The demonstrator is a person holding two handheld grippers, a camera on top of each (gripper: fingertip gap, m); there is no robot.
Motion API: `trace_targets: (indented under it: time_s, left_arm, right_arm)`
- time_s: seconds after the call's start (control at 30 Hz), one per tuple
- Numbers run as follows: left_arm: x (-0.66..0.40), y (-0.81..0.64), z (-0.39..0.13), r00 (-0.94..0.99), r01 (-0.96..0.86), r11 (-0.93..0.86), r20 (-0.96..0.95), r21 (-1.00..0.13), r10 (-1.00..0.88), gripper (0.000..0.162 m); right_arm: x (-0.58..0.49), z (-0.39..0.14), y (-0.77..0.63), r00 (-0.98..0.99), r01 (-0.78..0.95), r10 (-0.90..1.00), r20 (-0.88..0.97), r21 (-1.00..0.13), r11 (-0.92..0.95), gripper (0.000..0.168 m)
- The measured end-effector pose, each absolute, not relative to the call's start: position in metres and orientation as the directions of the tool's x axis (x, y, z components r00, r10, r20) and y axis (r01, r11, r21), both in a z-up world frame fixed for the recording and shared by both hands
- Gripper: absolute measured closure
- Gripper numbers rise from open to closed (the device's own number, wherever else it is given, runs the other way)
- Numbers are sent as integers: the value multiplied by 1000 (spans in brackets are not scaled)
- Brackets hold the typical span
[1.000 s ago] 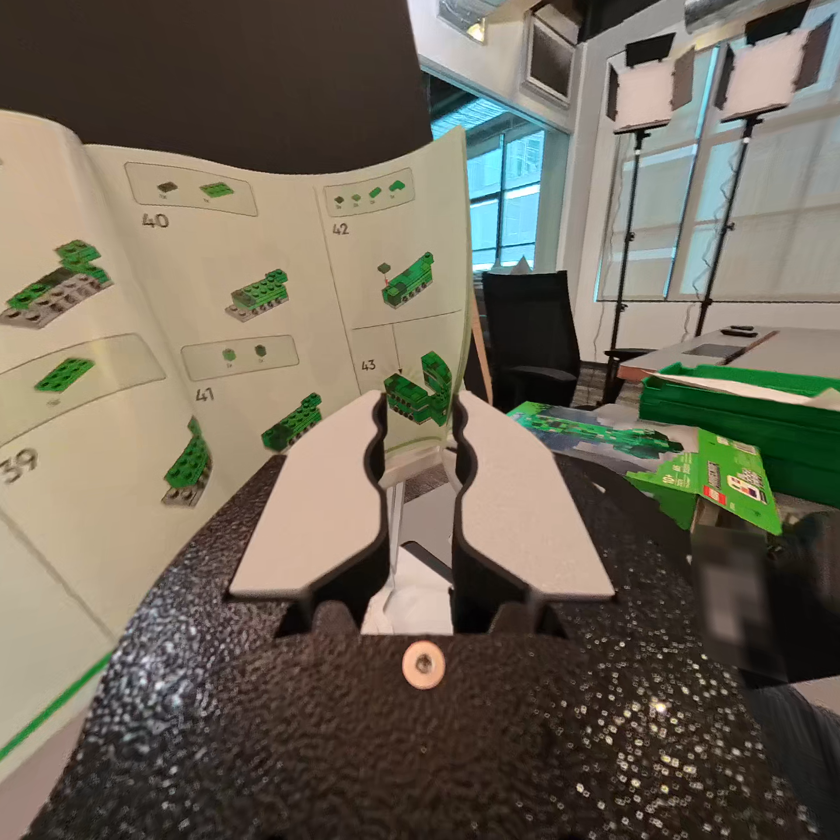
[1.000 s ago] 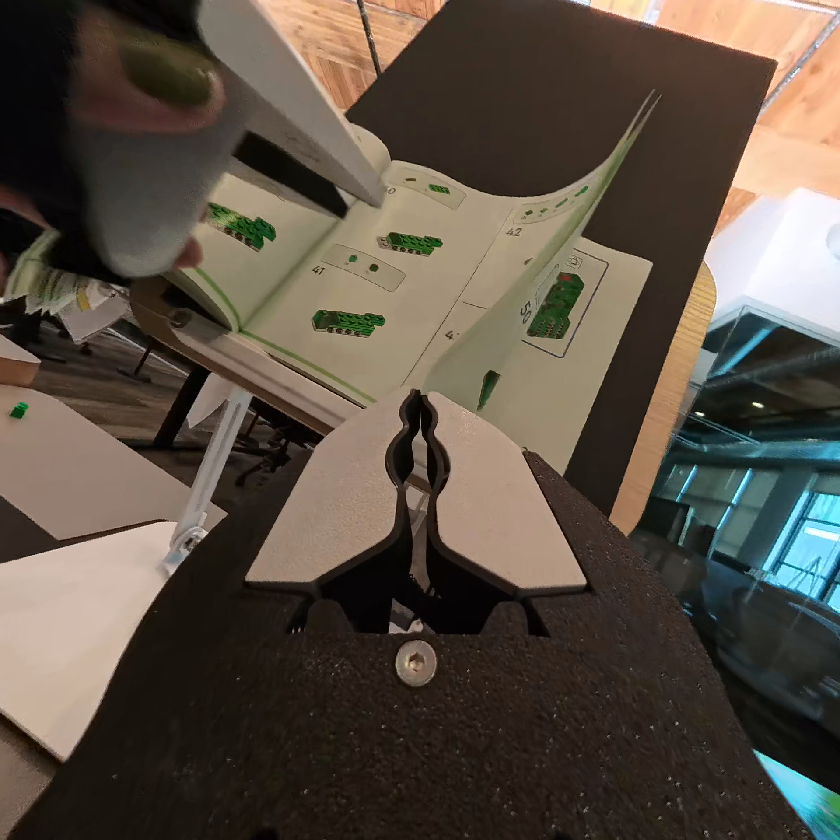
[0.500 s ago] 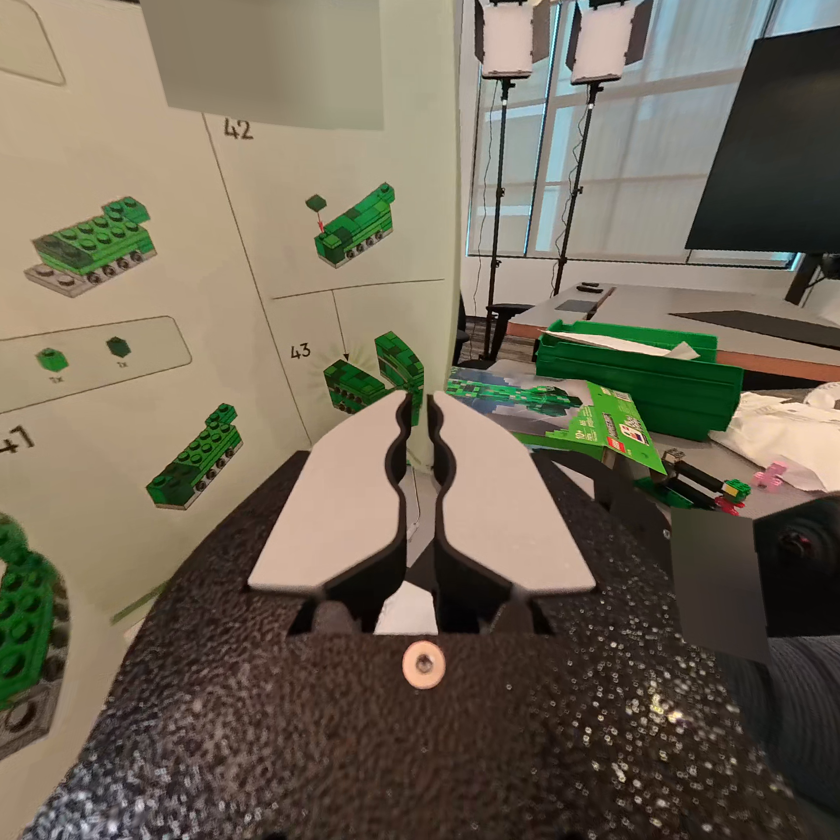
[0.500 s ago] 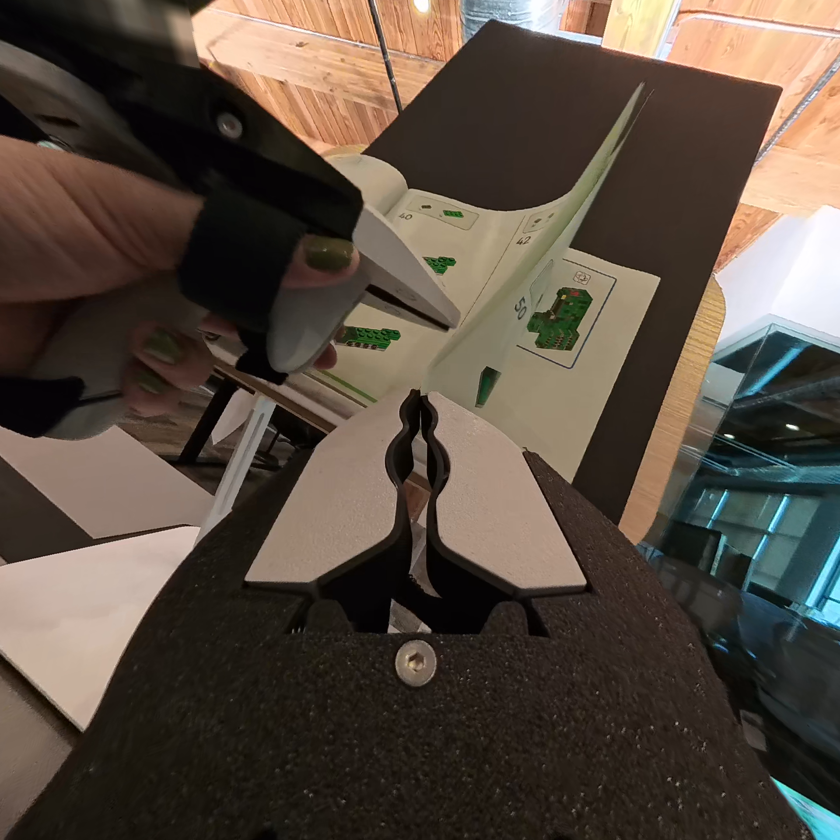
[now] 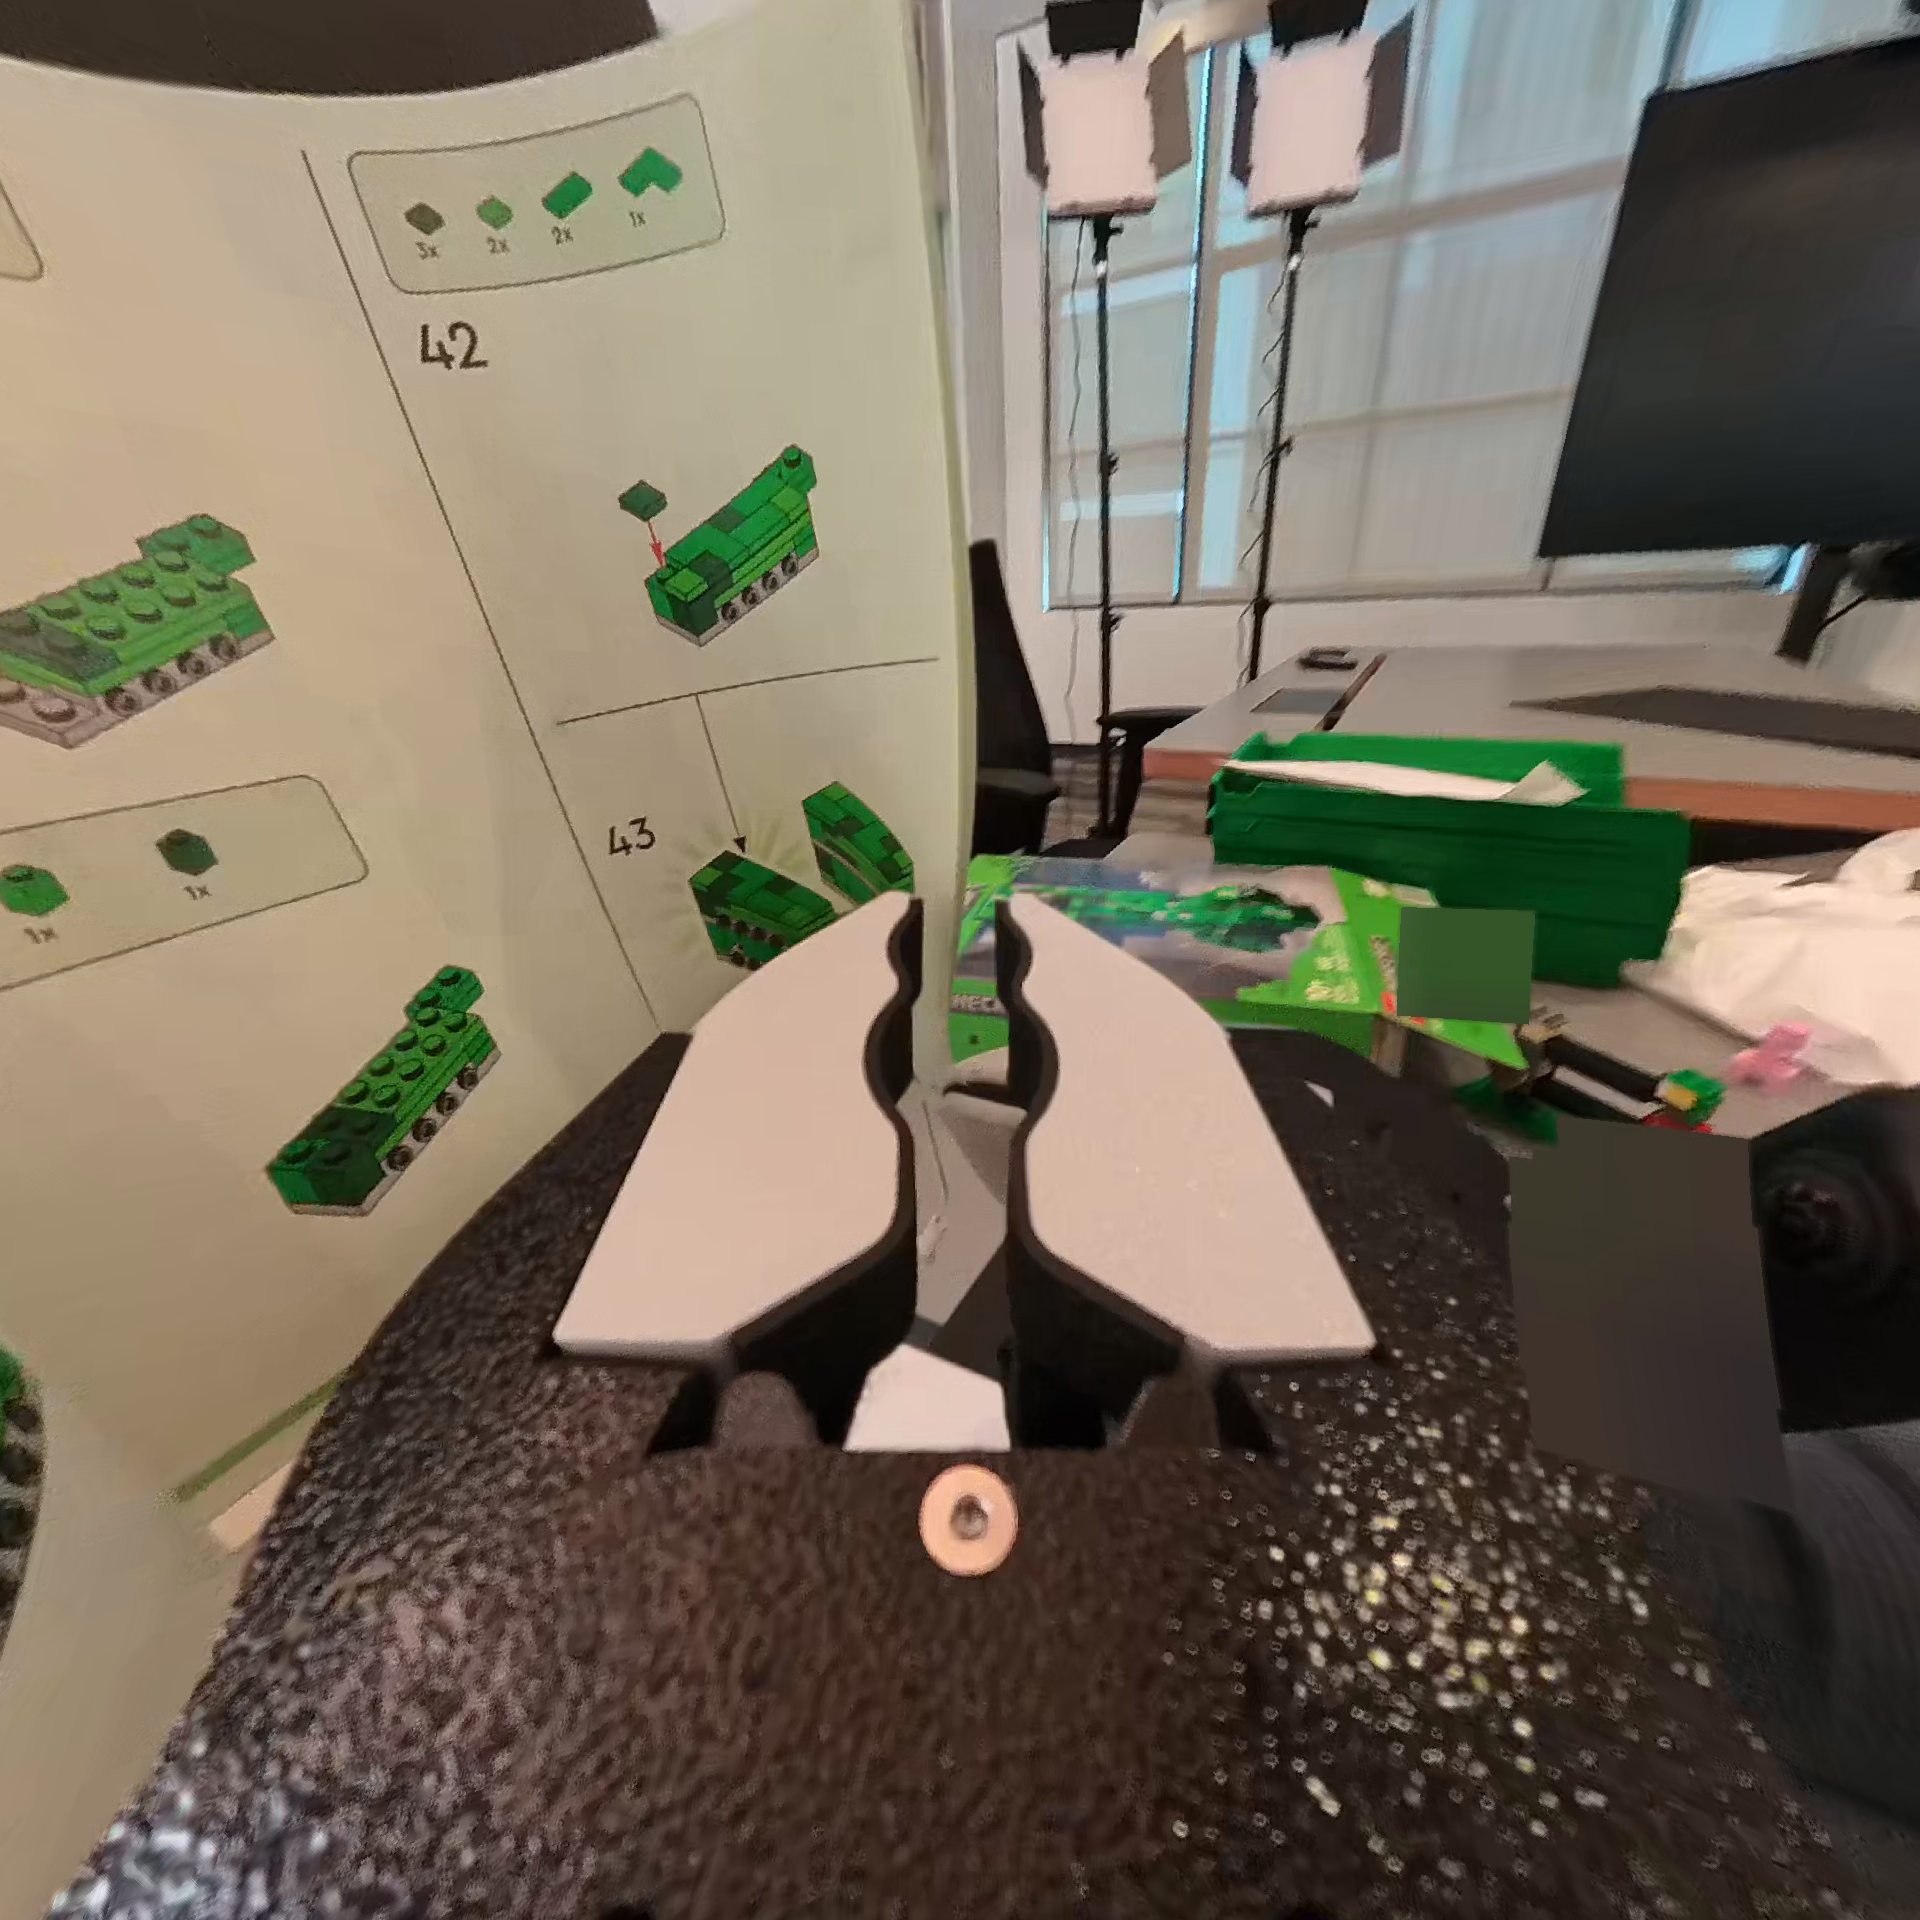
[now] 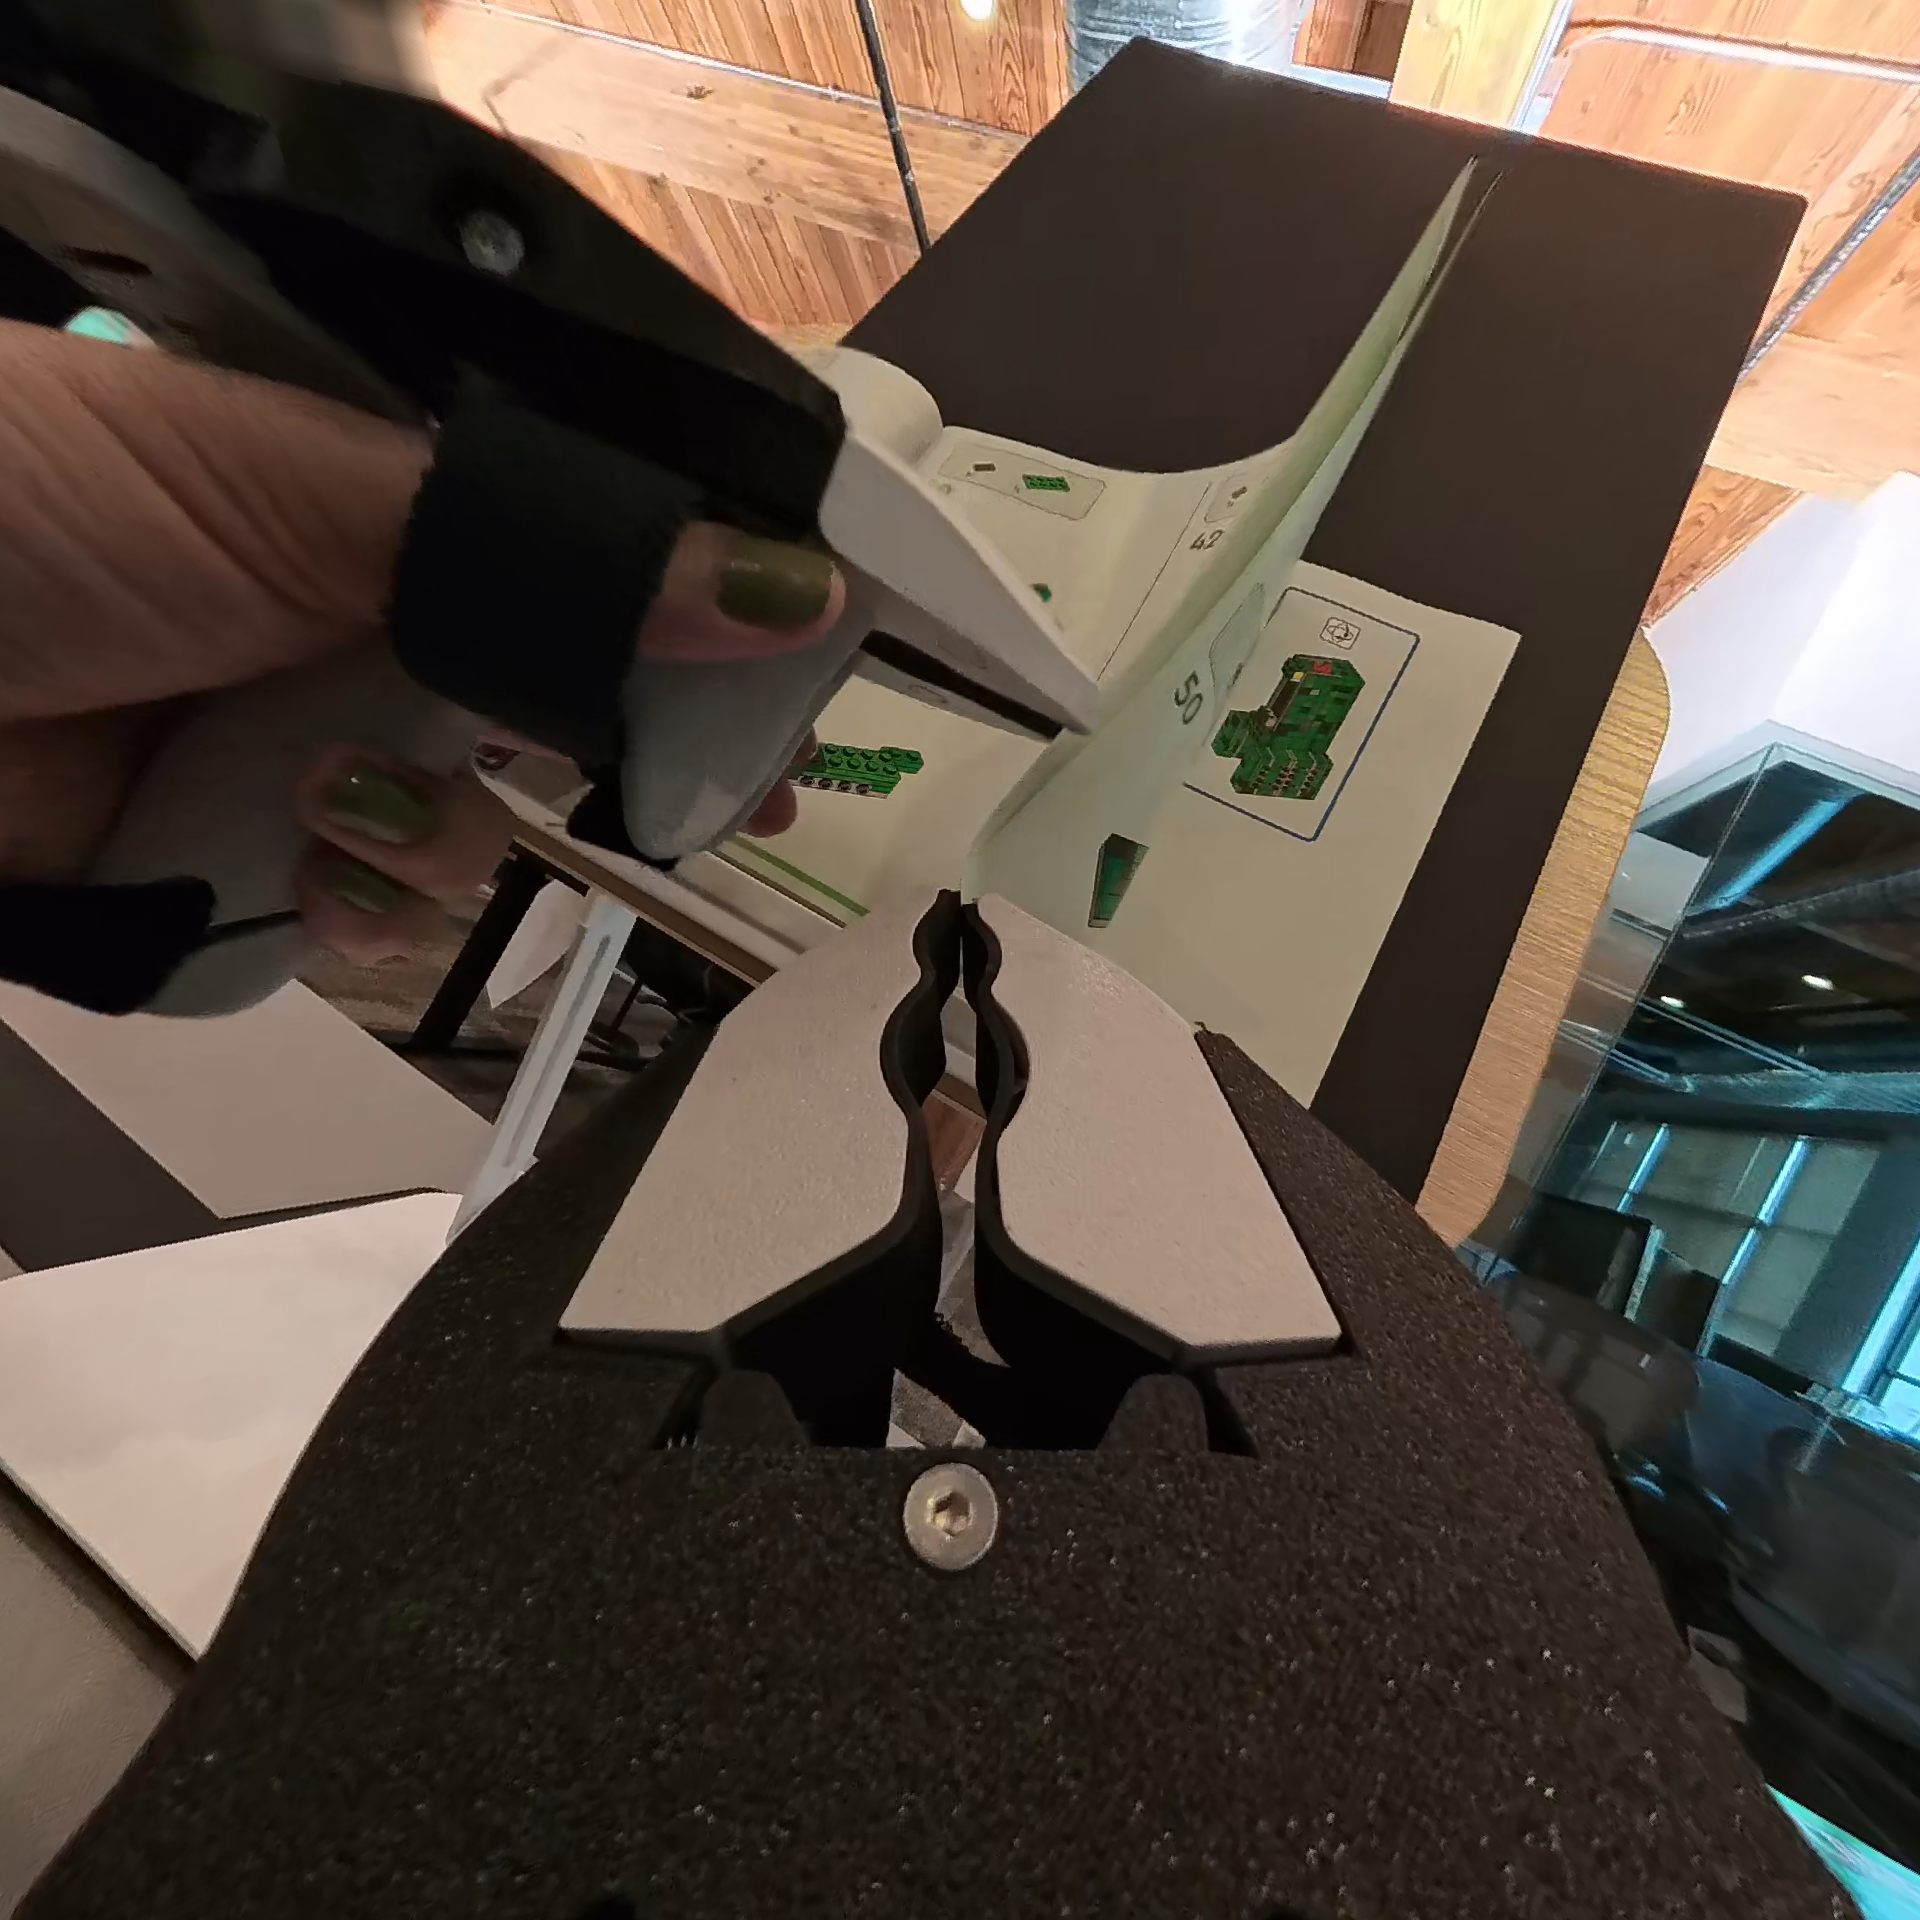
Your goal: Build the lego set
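The right gripper point(image 6: 961, 909) is clamped on the lifted page point(image 6: 1226, 644) edge; the left gripper point(image 5: 956, 914) stands slightly apart around the same page's edge point(image 5: 940, 623)

Two grippers point(image 5: 958, 920) point(image 6: 958, 906), one booklet point(image 5: 312, 416), two lamps point(image 5: 1101, 125) (on stands), one box point(image 5: 1299, 956).

Bright window daylight, slight motion blur

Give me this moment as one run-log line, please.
page: lifted | right gripper: shut on page | left gripper: open, astride page edge
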State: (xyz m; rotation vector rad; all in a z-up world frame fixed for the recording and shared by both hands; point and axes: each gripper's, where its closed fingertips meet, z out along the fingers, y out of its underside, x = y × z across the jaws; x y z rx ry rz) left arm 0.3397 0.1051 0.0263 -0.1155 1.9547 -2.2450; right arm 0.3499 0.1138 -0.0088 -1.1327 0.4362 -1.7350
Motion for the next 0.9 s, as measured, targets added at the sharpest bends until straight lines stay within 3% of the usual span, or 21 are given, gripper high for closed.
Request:
trace_targets:
  time_s: [0.23,0.4,0.53,0.67,0.9]
  left_arm:
    - [336,103,24,-993,15,-118,-1,-993,-117,162]
    - [342,111,29,-989,5,-163,19,-987,-145,162]
    - [339,109,27,-993,-3,-179,24,-984,-115,162]
    - [332,106,30,-998,-3,-201,15,-980,-62,162]
    - [314,108,32,-995,-41,-238,19,-970,94,162]
  right_arm:
    - [348,-10,118,-26,551,-884,467,-731,-403,168]
    - [331,7,99,29,634,-948,317,-739,-228,144]
    - [316,29,79,32,675,-971,238,-721,-155,152]
    - [311,54,94,244,641,-930,274,-765,-57,160]
    - [315,58,101,597,440,-798,84,-866,238,140]
